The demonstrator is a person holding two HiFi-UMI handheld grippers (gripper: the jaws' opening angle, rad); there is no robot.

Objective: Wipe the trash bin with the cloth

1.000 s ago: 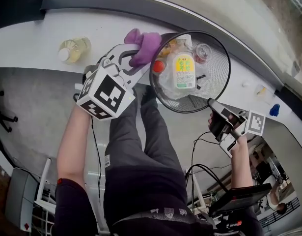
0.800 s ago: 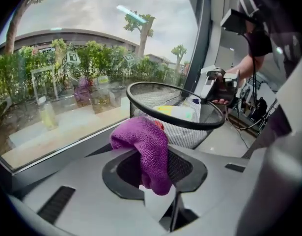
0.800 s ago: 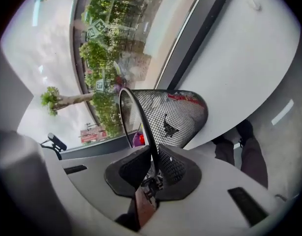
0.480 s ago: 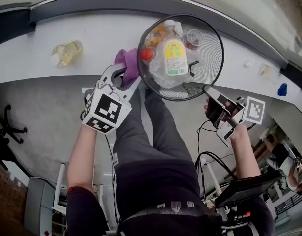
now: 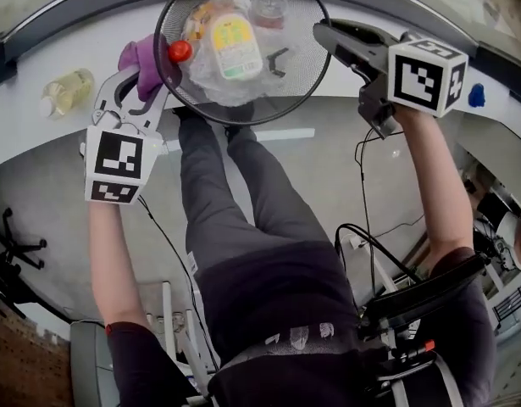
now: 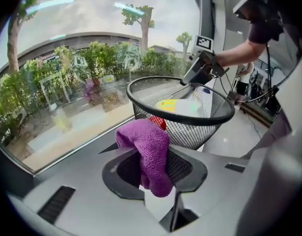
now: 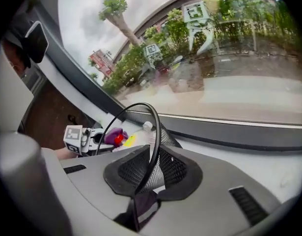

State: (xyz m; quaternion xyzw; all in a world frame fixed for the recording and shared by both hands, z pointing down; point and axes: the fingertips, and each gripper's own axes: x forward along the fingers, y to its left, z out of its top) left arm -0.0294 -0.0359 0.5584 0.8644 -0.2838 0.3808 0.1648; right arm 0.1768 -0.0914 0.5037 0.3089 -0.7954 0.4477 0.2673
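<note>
A black mesh trash bin (image 5: 307, 68) stands on the white sill, with a yellow-labelled bottle (image 5: 233, 45) and other rubbish inside. My left gripper (image 5: 146, 76) is shut on a purple cloth (image 5: 140, 56), which lies against the bin's left outer wall. In the left gripper view the cloth (image 6: 148, 151) hangs folded between the jaws just before the mesh (image 6: 190, 129). My right gripper (image 5: 328, 36) is at the bin's right rim. Its jaws have just been opening, and in the right gripper view the rim (image 7: 151, 127) runs between them with a gap at each side.
A bottle of yellow liquid (image 5: 65, 91) lies on the sill left of the bin. A small blue thing (image 5: 474, 96) sits at the far right. Window glass rises right behind the sill. The person's legs and some cables are below.
The right gripper has risen from below the bin's lower right, rolled over and come onto the right rim. The left gripper with the cloth has stayed at the bin's left side.
</note>
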